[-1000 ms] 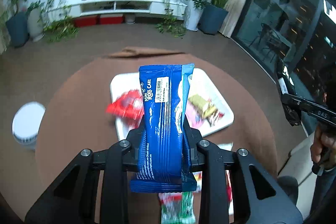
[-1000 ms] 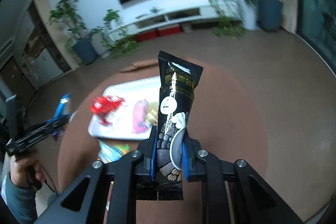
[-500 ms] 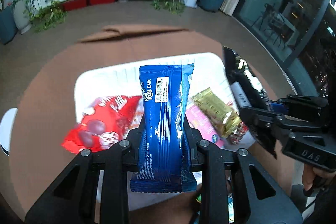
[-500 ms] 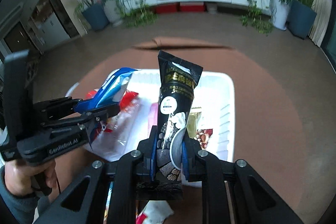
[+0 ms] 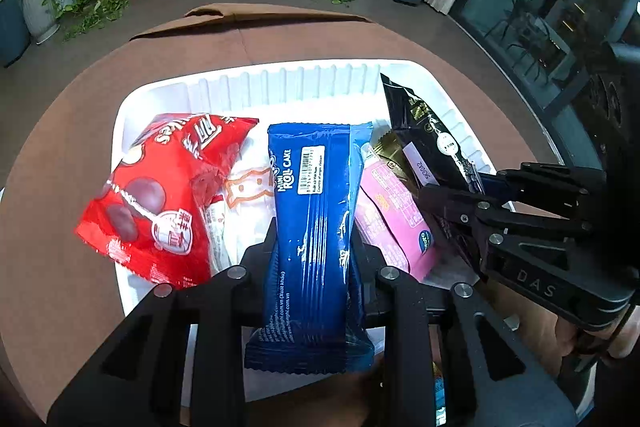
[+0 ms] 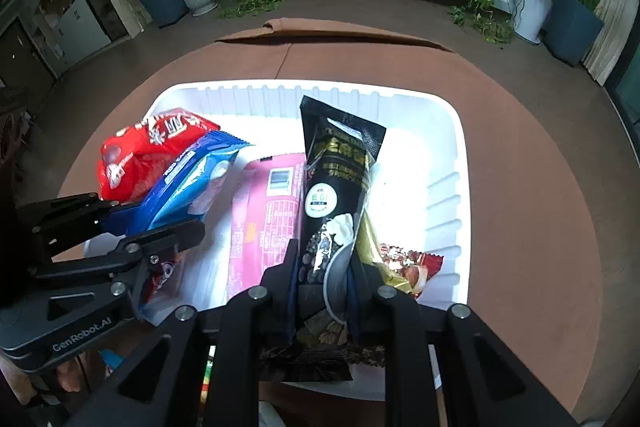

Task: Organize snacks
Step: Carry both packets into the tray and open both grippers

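The round brown bench holds a white tray in its middle.

Start at the left of the tray, at about nine o'clock. A red snack bag lies there, puffed up, and its near corner hangs over the tray's left rim. Just beside it is a clear wrapper with orange print.

Next comes the left claw. It is squeezed tight on a blue cake pack, which stands up between the two fingers. The pack hangs over the middle of the tray, toward six o'clock.

To the right of the blue pack lies a flat pink pack. A gold wrapper peeks out past it, toward the far side.

Last, at about three o'clock, is the right claw. It is pinched shut on a tall black snack bag. The bag points toward twelve o'clock and hangs over the right half of the tray. In the right wrist view the gold wrapper lies just right of the black bag, with a red end at four o'clock.

A hand holds the right claw's handle.
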A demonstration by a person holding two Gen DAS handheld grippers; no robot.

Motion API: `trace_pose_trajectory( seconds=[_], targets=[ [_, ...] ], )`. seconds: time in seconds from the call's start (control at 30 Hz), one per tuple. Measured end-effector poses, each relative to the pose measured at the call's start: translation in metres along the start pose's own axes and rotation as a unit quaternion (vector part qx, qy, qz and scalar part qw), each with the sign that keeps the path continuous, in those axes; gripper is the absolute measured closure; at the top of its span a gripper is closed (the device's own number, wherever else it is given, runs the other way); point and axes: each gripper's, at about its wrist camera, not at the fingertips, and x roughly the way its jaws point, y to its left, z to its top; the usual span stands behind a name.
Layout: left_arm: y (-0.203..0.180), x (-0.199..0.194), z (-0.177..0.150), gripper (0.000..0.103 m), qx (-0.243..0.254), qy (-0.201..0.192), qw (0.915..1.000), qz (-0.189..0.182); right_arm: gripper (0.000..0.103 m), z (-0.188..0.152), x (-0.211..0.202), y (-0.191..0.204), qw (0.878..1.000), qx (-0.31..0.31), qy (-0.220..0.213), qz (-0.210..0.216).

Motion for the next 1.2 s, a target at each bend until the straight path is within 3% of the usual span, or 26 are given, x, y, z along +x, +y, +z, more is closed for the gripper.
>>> trace_pose_trajectory(
  seconds=[0.5, 0.67, 0.83, 0.97, 1.13, 1.2],
  targets=[
    [-0.008, 0.014, -0.006, 0.076, -0.004, -0.014, 0.9999, 0.008, 0.080, -0.006, 0.002, -0.001, 1.000, 0.005, -0.013, 0.003],
    [-0.005, 0.015, -0.004, 0.074, -0.016, -0.022, 0.9996, 0.009, 0.060, -0.007, 0.000, -0.001, 1.000, 0.009, -0.018, 0.004],
    [-0.003, 0.008, -0.004, 0.059, -0.021, -0.032, 0.9991, 0.018, 0.055, -0.008, -0.006, -0.003, 1.000, 0.017, -0.024, 0.002],
    [0.000, -0.002, -0.003, 0.042, -0.026, -0.044, 0.9985, 0.020, 0.053, -0.009, -0.019, -0.004, 0.999, 0.017, -0.036, 0.002],
    [-0.001, -0.022, -0.006, 0.037, -0.026, -0.059, 0.9978, 0.014, 0.048, -0.012, -0.038, -0.001, 0.998, 0.015, -0.054, 0.002],
    [-0.003, -0.035, -0.008, 0.029, -0.026, -0.069, 0.9972, 0.010, 0.043, -0.016, -0.049, -0.002, 0.998, 0.019, -0.063, 0.004]
  ],
)
